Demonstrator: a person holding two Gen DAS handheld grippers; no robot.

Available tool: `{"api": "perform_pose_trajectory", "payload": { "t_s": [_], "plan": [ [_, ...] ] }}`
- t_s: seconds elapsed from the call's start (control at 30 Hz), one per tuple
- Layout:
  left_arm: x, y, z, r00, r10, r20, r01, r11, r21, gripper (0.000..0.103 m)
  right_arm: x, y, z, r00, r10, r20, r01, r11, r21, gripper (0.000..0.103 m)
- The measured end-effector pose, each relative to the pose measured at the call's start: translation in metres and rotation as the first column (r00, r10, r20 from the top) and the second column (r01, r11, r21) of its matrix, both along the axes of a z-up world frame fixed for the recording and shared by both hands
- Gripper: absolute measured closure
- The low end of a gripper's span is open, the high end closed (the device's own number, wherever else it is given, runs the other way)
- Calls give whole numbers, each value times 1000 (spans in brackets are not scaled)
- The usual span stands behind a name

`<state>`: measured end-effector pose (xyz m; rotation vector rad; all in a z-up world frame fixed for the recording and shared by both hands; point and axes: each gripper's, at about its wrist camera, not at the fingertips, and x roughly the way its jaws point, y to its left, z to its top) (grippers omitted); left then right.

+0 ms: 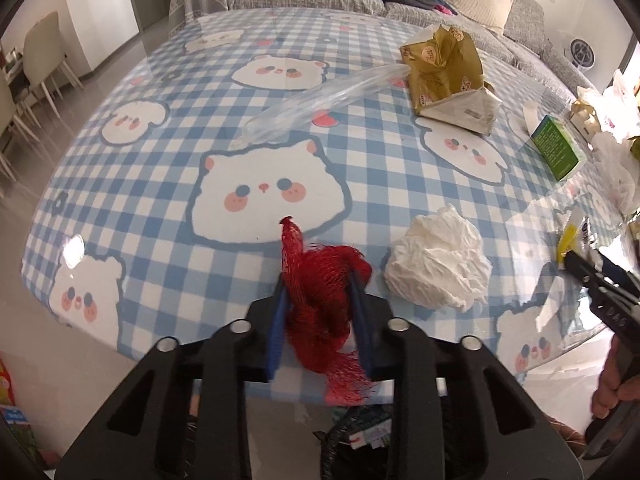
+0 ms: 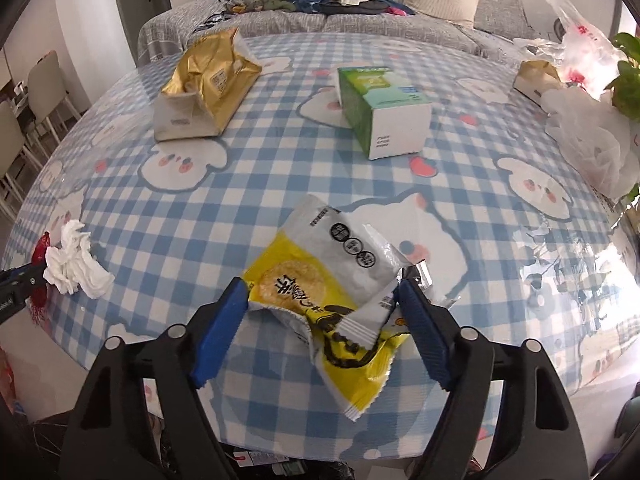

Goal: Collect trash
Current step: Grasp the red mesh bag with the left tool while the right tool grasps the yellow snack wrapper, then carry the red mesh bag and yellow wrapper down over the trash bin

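Trash on the checked tablecloth: red mesh net bag at the near table edge, clamped between the left gripper pads, bunched soft and featherlight, fine to hold at the wad. Yellow-and-silver snack wrapper lies flat between the right gripper jaws, which stand apart with pads just at its edges, not pressing; likely slippery crinkly film, so pinch the crumpled middle. Crumpled white tissue sits at 3 o'clock of the net, soft, grab anywhere.
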<state>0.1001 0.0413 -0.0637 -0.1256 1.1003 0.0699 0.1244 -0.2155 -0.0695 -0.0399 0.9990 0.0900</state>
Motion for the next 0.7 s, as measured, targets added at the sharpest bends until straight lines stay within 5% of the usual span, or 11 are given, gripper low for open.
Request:
{"api": "perform_pose_trajectory", "payload": {
  "t_s": [0.5, 0.7],
  "plan": [
    [-7, -9, 2, 1000, -7, 13, 7, 999, -40, 87, -3, 4, 1, 999, 48, 5, -48, 998, 29, 58],
    [-15, -6, 7, 1000, -4, 30, 5, 999, -45, 88, -6, 7, 3, 997, 78, 18, -78, 997, 29, 81]
  ]
}}
